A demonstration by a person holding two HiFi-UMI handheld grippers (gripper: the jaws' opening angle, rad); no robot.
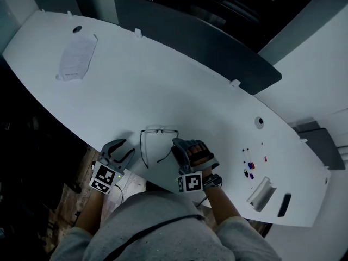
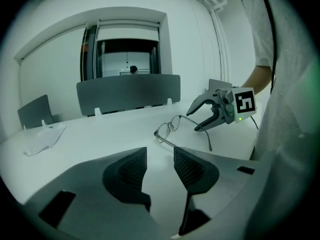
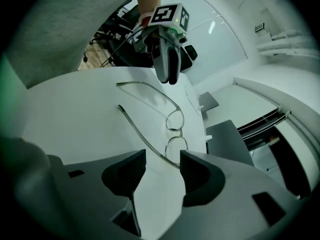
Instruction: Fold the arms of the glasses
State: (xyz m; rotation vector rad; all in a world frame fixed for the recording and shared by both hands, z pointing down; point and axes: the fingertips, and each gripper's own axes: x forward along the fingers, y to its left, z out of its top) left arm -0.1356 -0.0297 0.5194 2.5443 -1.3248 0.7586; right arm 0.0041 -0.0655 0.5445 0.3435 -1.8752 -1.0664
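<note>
Thin wire-frame glasses [image 1: 159,130] lie on the white table [image 1: 163,86] near its front edge, both arms spread open and pointing toward me. My left gripper [image 1: 128,147] sits just left of the left arm, open, with nothing between its pads. My right gripper [image 1: 182,145] sits just right of the right arm, also open and empty. In the left gripper view the glasses [image 2: 163,129] lie ahead of the spread jaws [image 2: 160,166], with the right gripper [image 2: 193,121] beyond. In the right gripper view the glasses [image 3: 175,120] lie just ahead of the jaws [image 3: 162,171], the left gripper [image 3: 169,79] beyond.
A crumpled paper sheet [image 1: 76,58] lies at the far left of the table. A dark partition [image 1: 196,42] runs along the far edge. Small pens [image 1: 249,167], a white holder [image 1: 261,193] and a dark slab [image 1: 284,204] sit at the right. The table's front edge is right under my hands.
</note>
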